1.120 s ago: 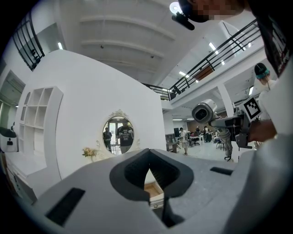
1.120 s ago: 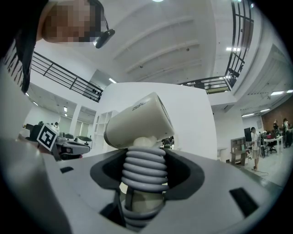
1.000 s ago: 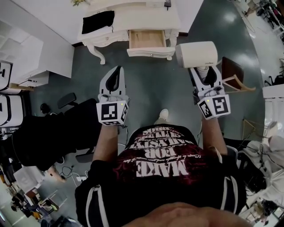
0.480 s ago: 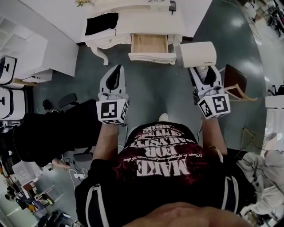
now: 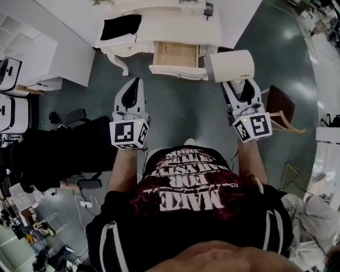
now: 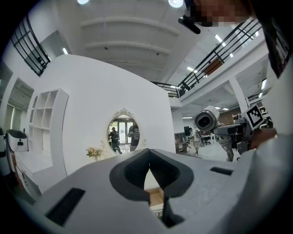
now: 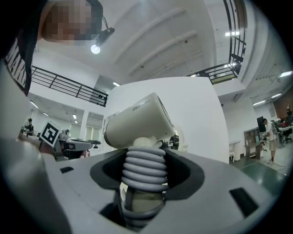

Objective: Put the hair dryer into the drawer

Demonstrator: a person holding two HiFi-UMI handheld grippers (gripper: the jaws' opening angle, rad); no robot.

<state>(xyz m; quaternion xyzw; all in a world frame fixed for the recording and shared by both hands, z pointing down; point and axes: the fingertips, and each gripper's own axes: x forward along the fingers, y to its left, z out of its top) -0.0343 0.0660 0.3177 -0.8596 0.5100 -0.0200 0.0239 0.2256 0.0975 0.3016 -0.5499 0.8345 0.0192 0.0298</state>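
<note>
Currently the right claw [image 5: 240,86] is closed on the hair dryer [image 5: 229,66], holding it by the ribbed grey part of its handle. In the right gripper view the jaws press on both sides of those ribs, and the white barrel [image 7: 137,121] lies crosswise just past the fingertips. In the head view the dryer hangs above the floor [image 5: 180,109], outside the drawer [image 5: 175,54] and just to the right of its front right corner.

The drawer is pulled out from the middle of the front edge of the white desk [image 5: 159,26], and its bare wooden inside shows. Open floor lies between the person and the drawer front, and nothing stands between the dryer and the drawer.

The left claw [image 5: 134,86] is held out level with the right one and well apart from it, pointing toward the left side of the drawer. In the left gripper view its jaws [image 6: 149,167] meet at the tips and hold nothing. A strip of the wooden drawer shows through the notch below them.

A black cloth [image 5: 119,26] lies at the left end of the desk, and a small dark thing [image 5: 208,9] sits near its back right corner. In the left gripper view an oval mirror [image 6: 122,135] hangs on the wall behind the desk, with flowers [image 6: 94,151] beside it. A wooden chair [image 5: 279,103] stands to the right of the right claw. A white shelf unit [image 5: 32,64] and a black office chair [image 5: 79,118] stand off to the left.
</note>
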